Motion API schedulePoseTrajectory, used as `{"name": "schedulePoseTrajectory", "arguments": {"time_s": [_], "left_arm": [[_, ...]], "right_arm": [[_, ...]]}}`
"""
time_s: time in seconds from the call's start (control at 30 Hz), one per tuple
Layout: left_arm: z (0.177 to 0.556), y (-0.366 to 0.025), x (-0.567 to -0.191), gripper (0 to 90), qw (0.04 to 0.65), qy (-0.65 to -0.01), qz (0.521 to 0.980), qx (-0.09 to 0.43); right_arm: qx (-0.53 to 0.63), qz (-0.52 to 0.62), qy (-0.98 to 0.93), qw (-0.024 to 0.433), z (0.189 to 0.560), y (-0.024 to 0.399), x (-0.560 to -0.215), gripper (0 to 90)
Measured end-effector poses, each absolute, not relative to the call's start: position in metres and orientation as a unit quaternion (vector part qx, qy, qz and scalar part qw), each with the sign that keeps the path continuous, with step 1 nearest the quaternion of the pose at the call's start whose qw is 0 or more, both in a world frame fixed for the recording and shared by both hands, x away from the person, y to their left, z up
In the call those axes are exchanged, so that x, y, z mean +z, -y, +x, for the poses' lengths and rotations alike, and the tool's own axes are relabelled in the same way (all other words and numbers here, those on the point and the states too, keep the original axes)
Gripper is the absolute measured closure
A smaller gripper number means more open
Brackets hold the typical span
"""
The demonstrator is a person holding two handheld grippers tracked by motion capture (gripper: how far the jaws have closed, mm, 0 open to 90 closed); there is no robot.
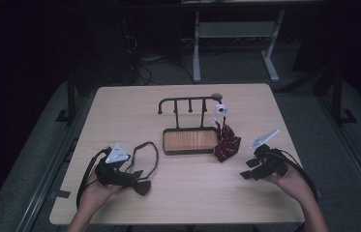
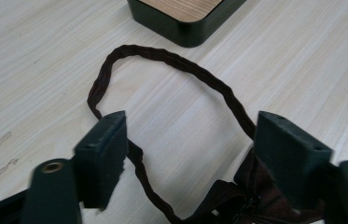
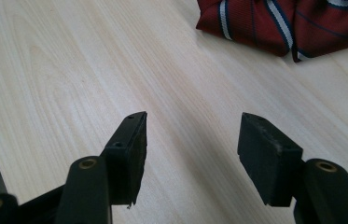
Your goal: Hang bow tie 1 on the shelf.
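High view looks down on the table (image 1: 183, 193); both gripper views skim it close.

— What rises from the bottom of the frame?

— The left claw (image 2: 188, 154), its two dark jaws standing wide apart, one at lower left, one at lower right.

— Anything between them?

— A dark brown cord loop (image 2: 171, 58) lies on the pale wooden counter (image 2: 45, 56). It arcs through the middle of the frame and runs down to bunched dark fabric (image 2: 237, 200) at the bottom, just beside the right jaw. Whether the pads touch it is unclear.

— And at the top?

— The corner of a dark tray (image 2: 185, 28) with a wood-grain floor, at the upper centre.
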State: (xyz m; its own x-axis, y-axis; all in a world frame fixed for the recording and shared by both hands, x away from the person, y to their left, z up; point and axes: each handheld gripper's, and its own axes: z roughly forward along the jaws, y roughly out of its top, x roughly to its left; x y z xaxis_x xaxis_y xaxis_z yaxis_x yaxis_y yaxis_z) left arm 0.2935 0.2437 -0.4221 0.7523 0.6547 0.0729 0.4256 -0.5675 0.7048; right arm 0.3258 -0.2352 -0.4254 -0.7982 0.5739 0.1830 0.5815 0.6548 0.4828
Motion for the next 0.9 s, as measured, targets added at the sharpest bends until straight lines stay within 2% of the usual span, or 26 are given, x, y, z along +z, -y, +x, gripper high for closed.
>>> {"name": "schedulePoseTrajectory", "arguments": {"time_s": [0.47,0.9], "left_arm": [[0.315,-0.246,-0.404,44.1,0.309,-0.312,0.884,0.162],[0.348,-0.246,-0.404,48.0,0.270,-0.323,0.897,0.136]], "right_arm": [[-0.284,-0.308,0.908,0.010,0.320,0.234,-0.418,41.9],[-0.286,-0.303,0.909,0.012,0.321,0.230,-0.416,41.4]]}}
